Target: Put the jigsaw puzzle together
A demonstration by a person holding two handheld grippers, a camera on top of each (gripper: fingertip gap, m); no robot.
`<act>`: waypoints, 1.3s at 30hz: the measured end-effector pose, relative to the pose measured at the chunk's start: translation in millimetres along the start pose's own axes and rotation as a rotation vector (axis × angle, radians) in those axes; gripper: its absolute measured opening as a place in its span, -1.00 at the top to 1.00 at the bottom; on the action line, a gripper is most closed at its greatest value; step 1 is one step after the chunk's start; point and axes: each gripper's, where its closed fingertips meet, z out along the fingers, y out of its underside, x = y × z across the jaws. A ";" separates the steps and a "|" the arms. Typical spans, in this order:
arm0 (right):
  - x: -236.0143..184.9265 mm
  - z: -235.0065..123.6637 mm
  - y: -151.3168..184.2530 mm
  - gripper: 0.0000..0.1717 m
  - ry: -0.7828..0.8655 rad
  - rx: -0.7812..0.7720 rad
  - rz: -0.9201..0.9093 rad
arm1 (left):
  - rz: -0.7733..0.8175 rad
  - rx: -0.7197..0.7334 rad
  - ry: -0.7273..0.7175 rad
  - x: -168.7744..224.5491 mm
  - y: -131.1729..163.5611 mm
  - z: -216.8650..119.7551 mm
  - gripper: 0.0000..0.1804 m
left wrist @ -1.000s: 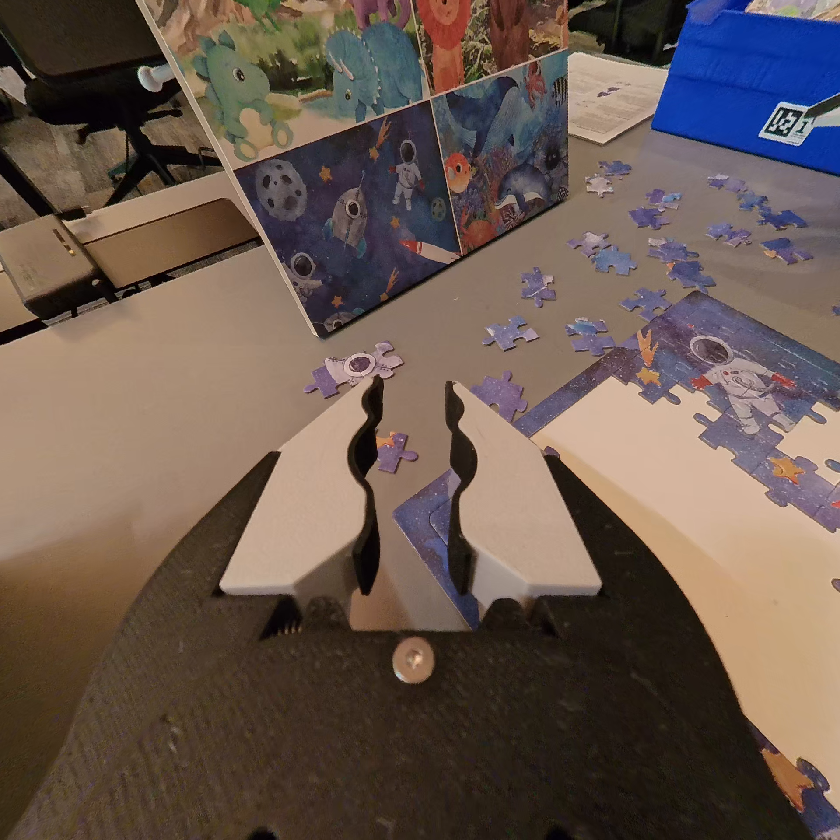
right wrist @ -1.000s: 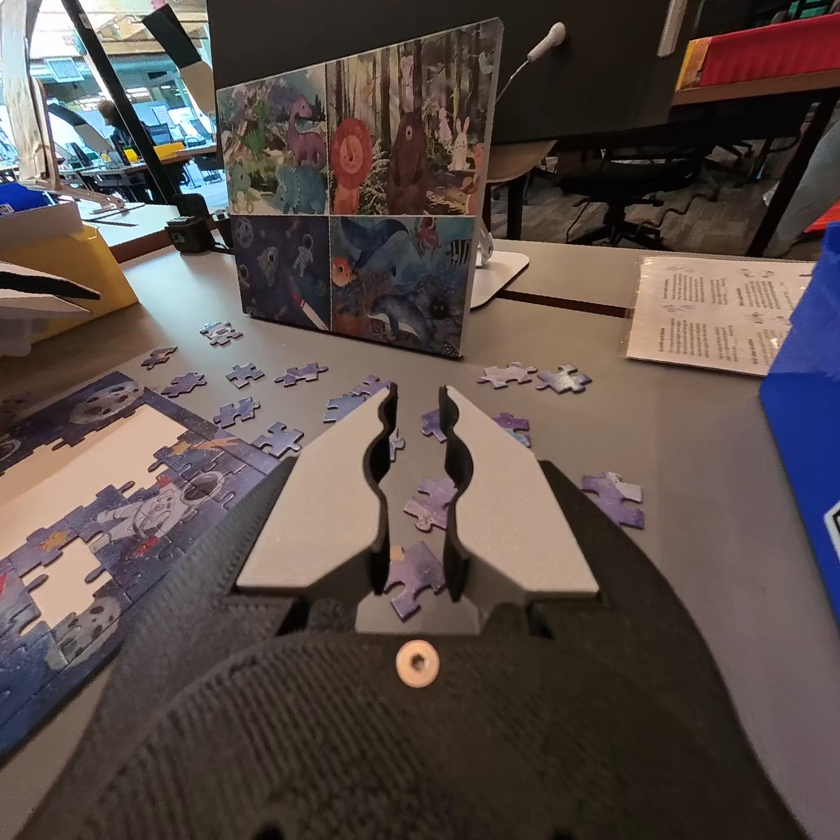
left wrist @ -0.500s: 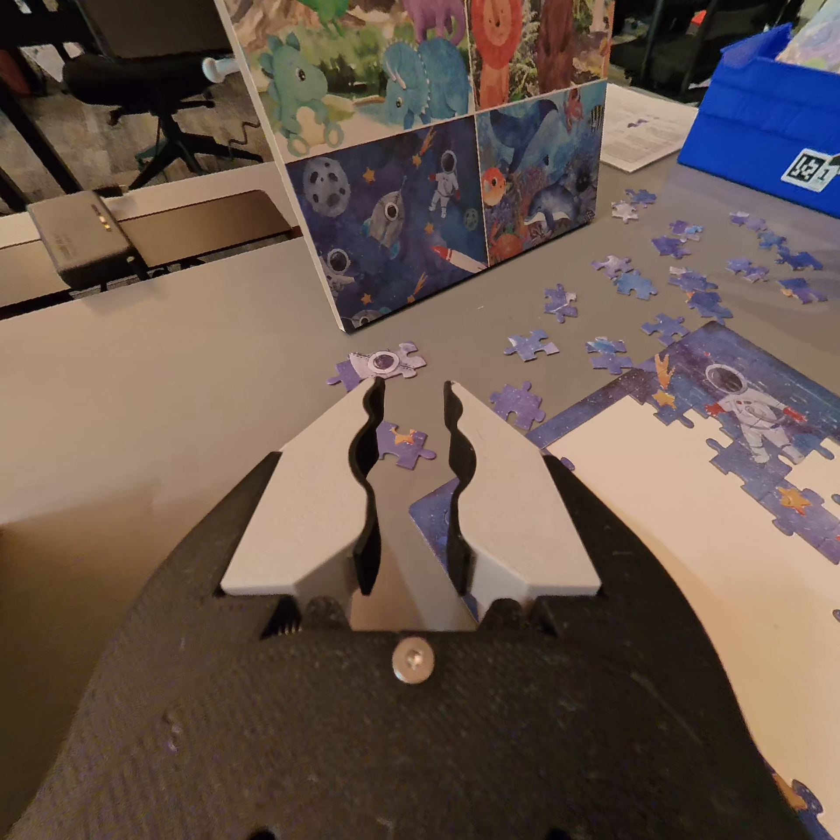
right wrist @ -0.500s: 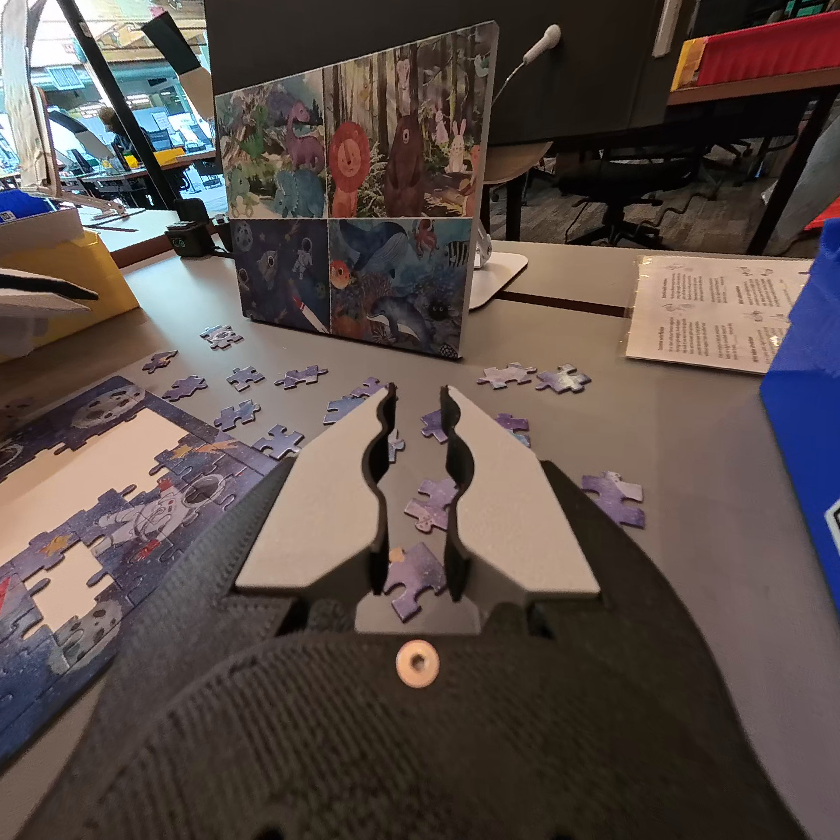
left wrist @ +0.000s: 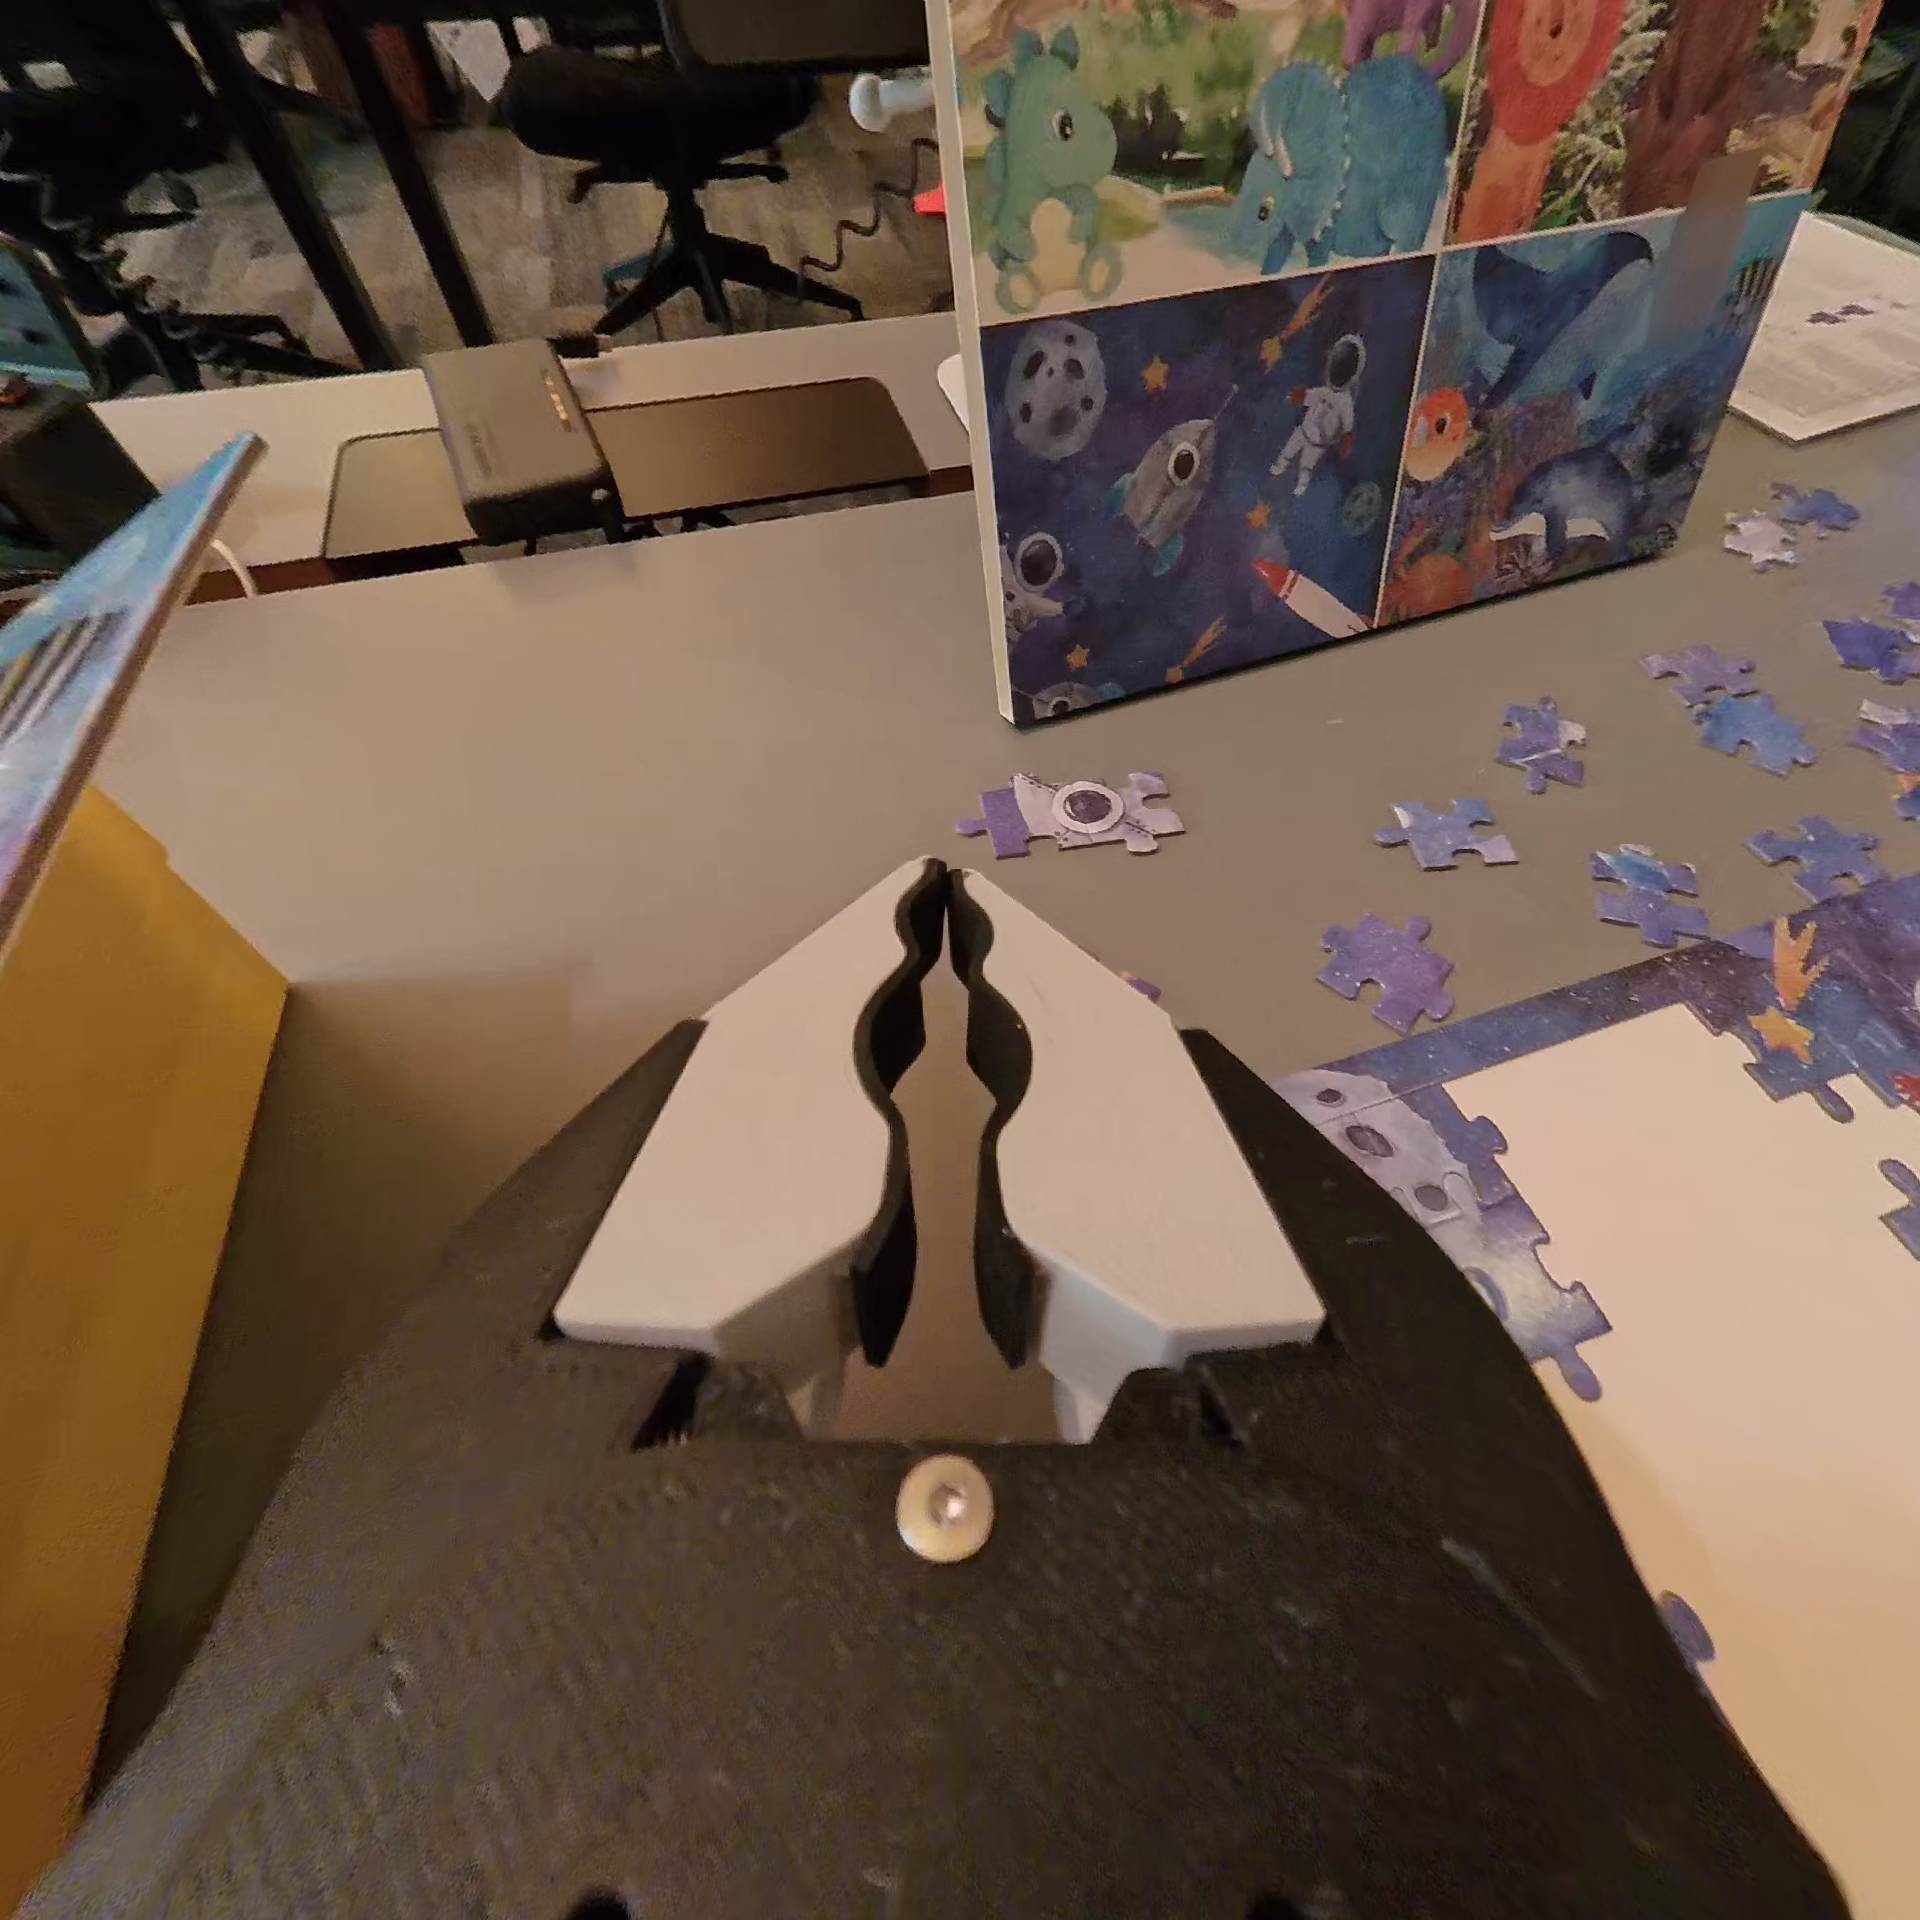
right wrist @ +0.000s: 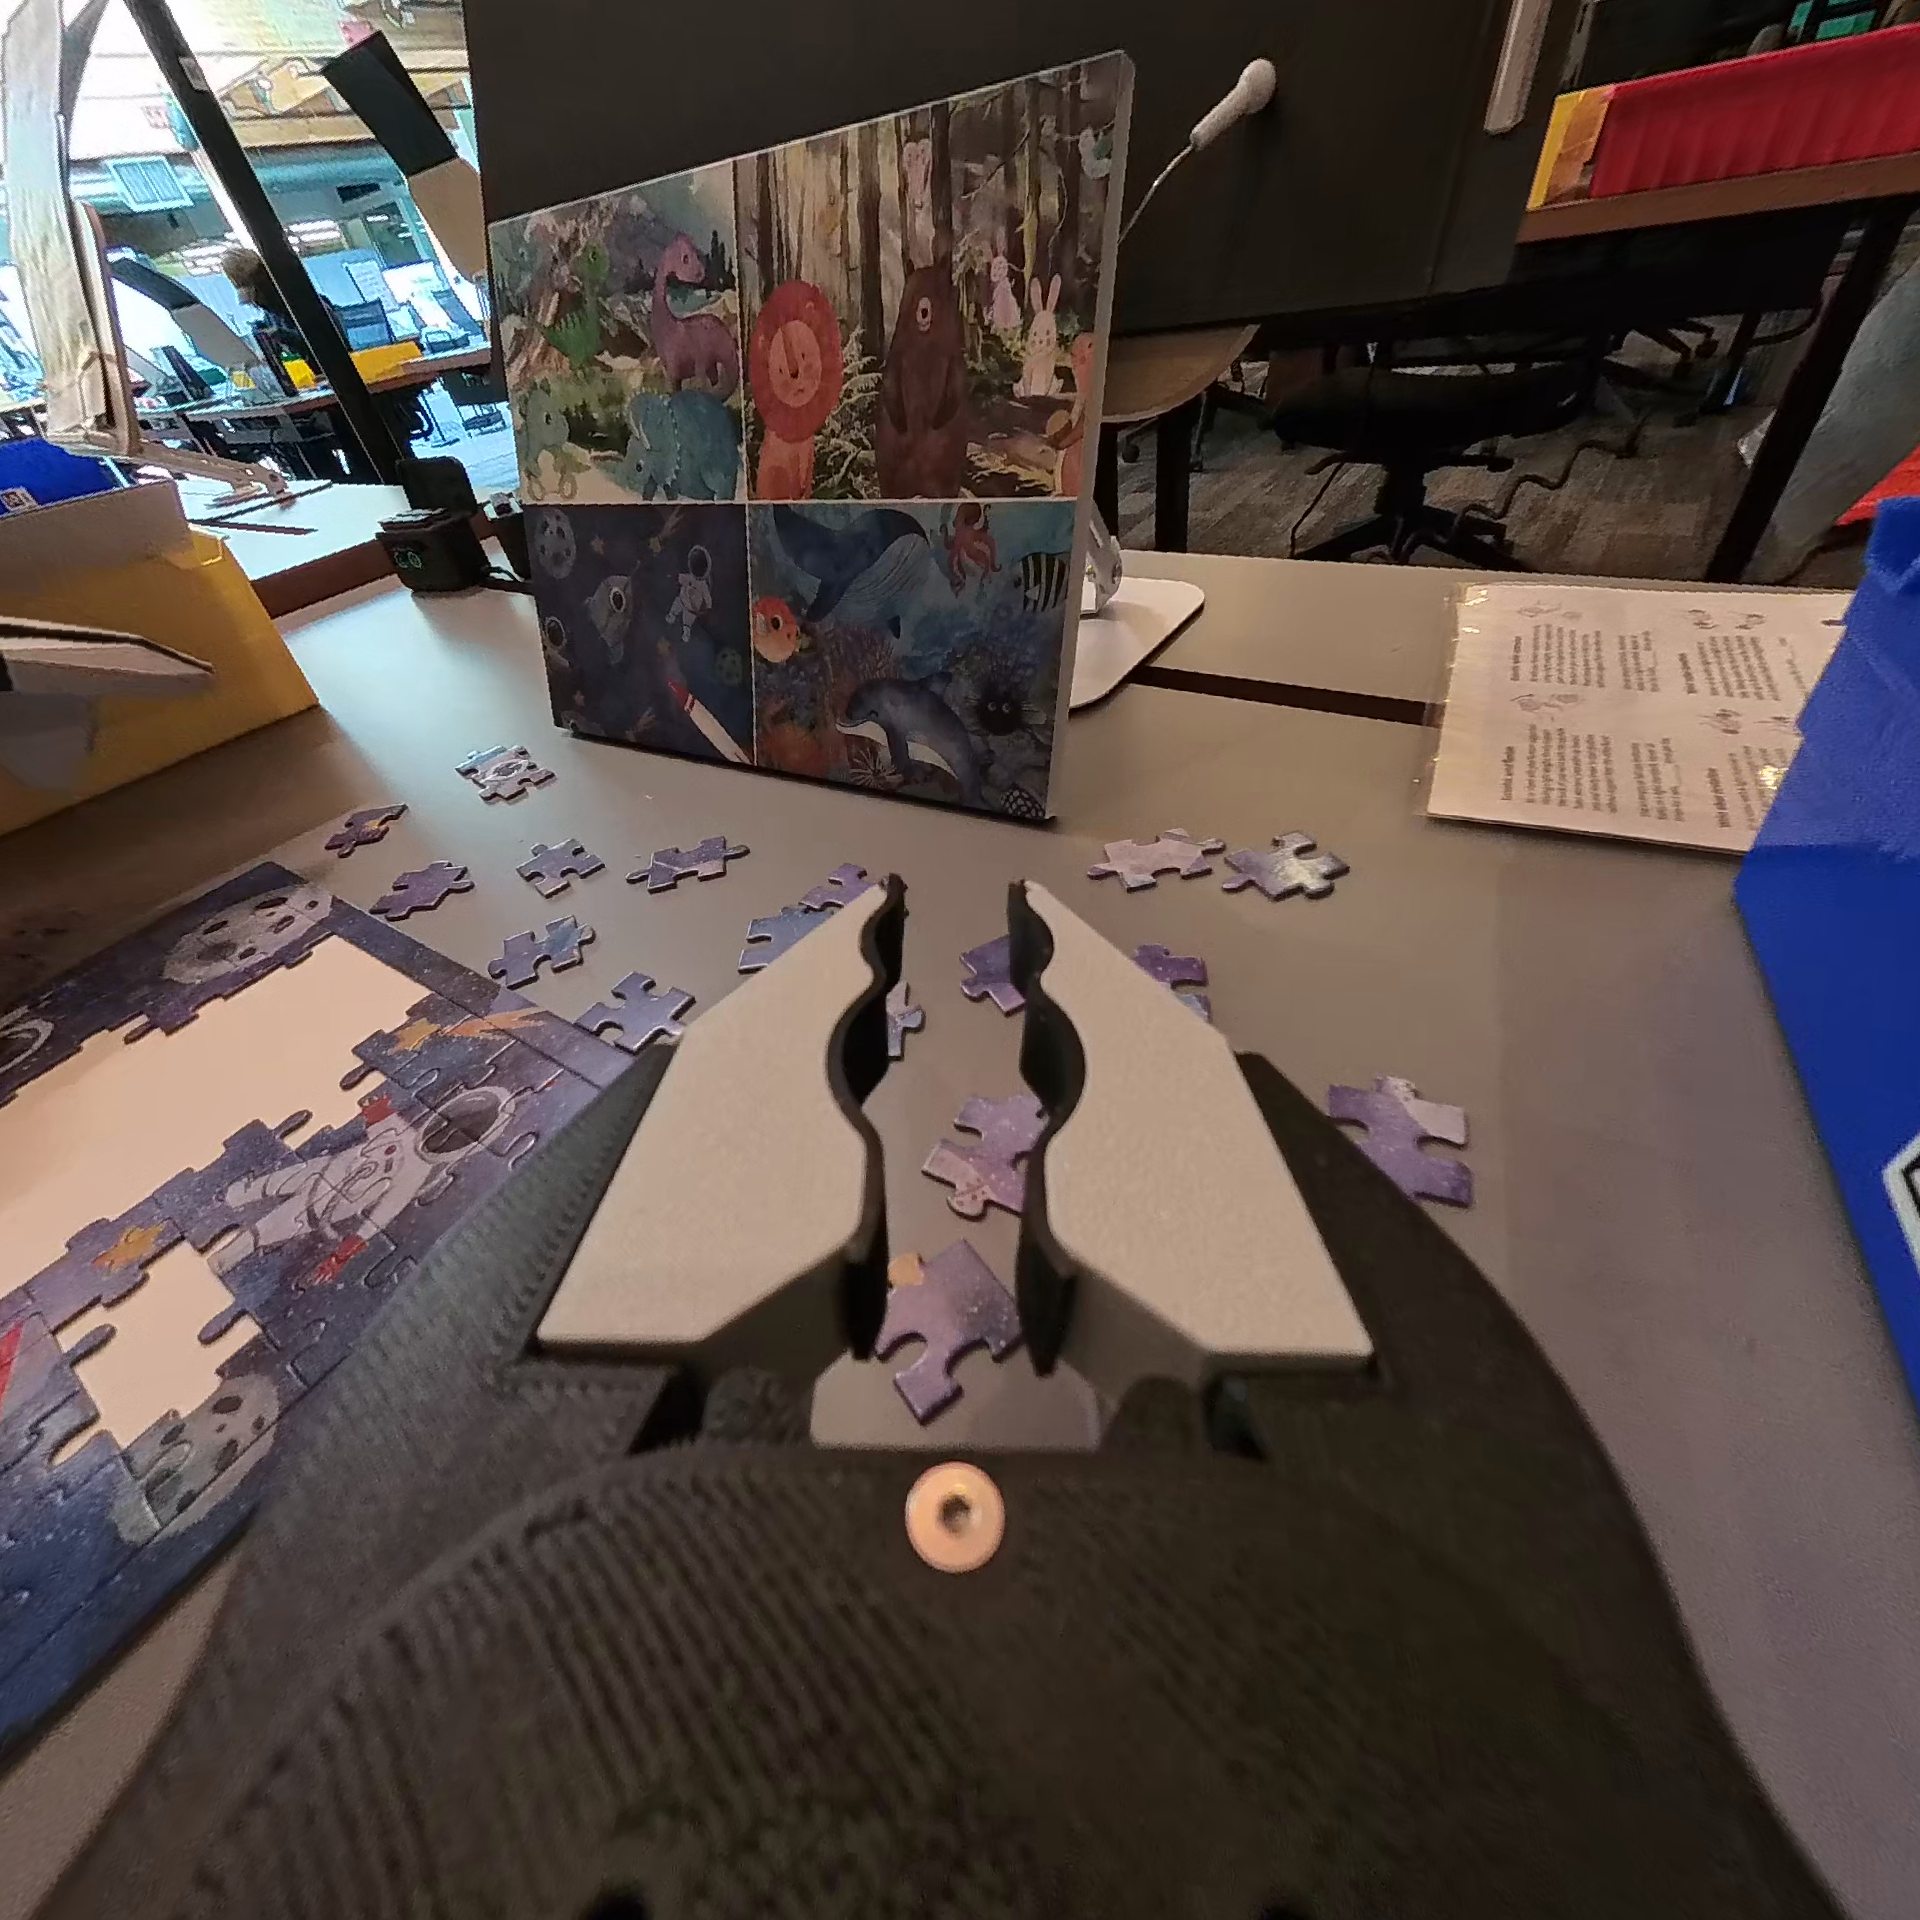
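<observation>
Whereas a second ago the left gripper (left wrist: 943, 871) stood with its jaws parted over a small star-marked puzzle piece, its fingertips now meet at the tips with nothing visible between them, and it has swung left over bare grey table (left wrist: 582, 748); a yellow bin (left wrist: 114, 1143) has come into view at the left edge (what is in it cannot be seen). Nearest to its tips, just far and right, lies a pale two-piece fragment with a round porthole (left wrist: 1075, 816), flat, its long axis running left to right. The right gripper (right wrist: 954, 894) is unchanged: jaws parted, pressing on nothing, above loose purple pieces (right wrist: 987, 1148) scattered flat on the table. To its left lies the partly built space puzzle (right wrist: 260, 1164), its white backing showing through the gaps. At the far side stands the picture board (right wrist: 810, 468), upright and slightly tilted; a blue bin (right wrist: 1839, 1039) sits at the right, its inside hidden.
</observation>
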 end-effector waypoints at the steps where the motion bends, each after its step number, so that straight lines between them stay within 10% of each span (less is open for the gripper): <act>1: 0.0 0.0 0.0 0.79 0.000 0.000 0.000 | 0.006 0.005 -0.014 -2.0 -0.9 -0.5 1.00; 11: -1.0 0.7 0.5 0.79 -0.003 -0.003 0.001 | 0.169 0.020 -0.192 -20.5 -6.8 -5.9 1.00; 25: -3.6 2.8 1.1 0.79 -0.010 -0.006 0.003 | 0.133 0.158 0.078 28.3 -69.6 -63.2 1.00; 39: -4.8 2.4 -1.0 0.78 -0.018 0.009 0.030 | 0.059 0.350 0.011 -10.7 -117.3 -145.4 1.00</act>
